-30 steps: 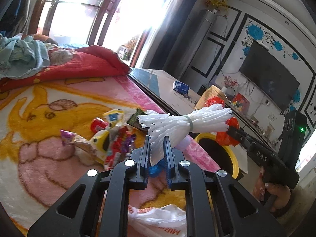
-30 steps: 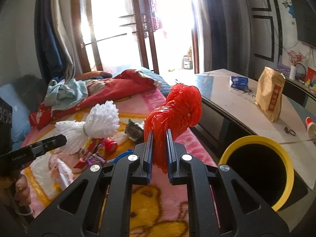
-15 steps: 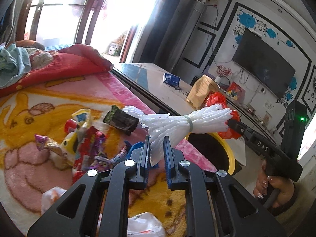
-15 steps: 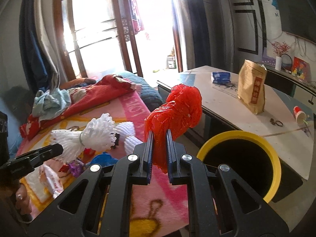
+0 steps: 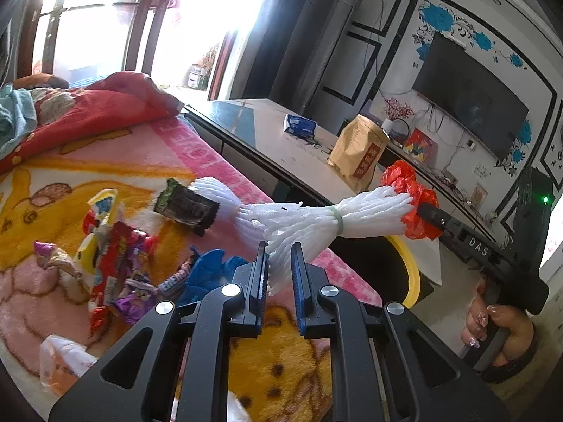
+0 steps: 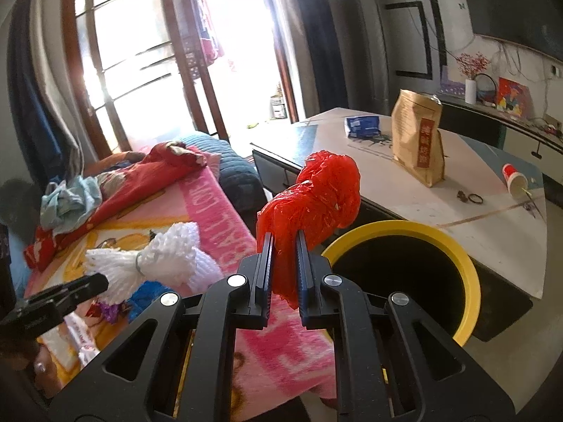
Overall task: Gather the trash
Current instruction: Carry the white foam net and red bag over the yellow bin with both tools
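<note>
I am holding the left gripper [image 5: 279, 267] clamped on a white foam net bundle [image 5: 316, 221], its jaws pinching the frayed near end while the banded bundle is sticking out to the right, above the near edge of the pink and yellow blanket [image 5: 105, 161]. I am keeping the right gripper [image 6: 283, 263] clamped on a crumpled red plastic bag [image 6: 313, 197], which is bulging up out of the jaws just left of the yellow-rimmed bin [image 6: 471, 281]; the bin's dark mouth is sitting right of the blanket's edge and near the white table [image 6: 475, 190]. In the left wrist view the far end of the foam net is reaching over to the red bag at the right gripper's tip, above the bin's rim, though I cannot tell whether the two are touching. A hand [image 5: 499, 330] is gripping the right tool's handle at the far right of that view. On the blanket to the left, more trash is lying loose: a heap of bright snack wrappers [image 5: 116, 263], a dark wrapper [image 5: 186, 207] resting against a second white foam net, and a blue scrap [image 5: 207, 274] just beyond my left jaws. On the table a brown paper pouch [image 6: 417, 137] is standing upright, with a small blue packet [image 6: 362, 125] farther back and a tipped paper cup [image 6: 515, 181] off to the right
</note>
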A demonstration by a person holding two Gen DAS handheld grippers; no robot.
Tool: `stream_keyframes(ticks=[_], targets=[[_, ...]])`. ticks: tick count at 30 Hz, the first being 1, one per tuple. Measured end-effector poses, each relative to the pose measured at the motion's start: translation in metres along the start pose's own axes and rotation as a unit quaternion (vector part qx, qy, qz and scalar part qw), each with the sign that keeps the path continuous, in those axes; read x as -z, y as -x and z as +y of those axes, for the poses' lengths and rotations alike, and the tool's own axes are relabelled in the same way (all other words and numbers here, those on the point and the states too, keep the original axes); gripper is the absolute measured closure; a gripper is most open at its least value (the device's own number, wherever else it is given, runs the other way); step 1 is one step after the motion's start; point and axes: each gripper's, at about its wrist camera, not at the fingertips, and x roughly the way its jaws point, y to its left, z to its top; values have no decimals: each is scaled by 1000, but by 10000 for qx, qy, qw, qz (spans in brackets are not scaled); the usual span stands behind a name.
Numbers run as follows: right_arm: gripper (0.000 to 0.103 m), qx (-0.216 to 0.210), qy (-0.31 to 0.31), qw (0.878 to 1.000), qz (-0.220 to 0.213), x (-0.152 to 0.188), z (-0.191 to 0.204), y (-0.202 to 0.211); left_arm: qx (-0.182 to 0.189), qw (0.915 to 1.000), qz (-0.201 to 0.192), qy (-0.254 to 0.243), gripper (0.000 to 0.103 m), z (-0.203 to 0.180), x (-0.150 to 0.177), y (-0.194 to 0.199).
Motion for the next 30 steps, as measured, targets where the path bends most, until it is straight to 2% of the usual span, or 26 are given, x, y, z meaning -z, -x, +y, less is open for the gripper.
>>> stream_keyframes(ticks=[13, 30], targets=[[96, 260, -441, 9983, 278, 6, -48, -9, -128, 9981, 498, -330, 90, -36, 2, -51], [96, 497, -898, 9905, 913, 27, -106, -33, -313, 9881, 1190, -928, 90, -89, 15, -126]])
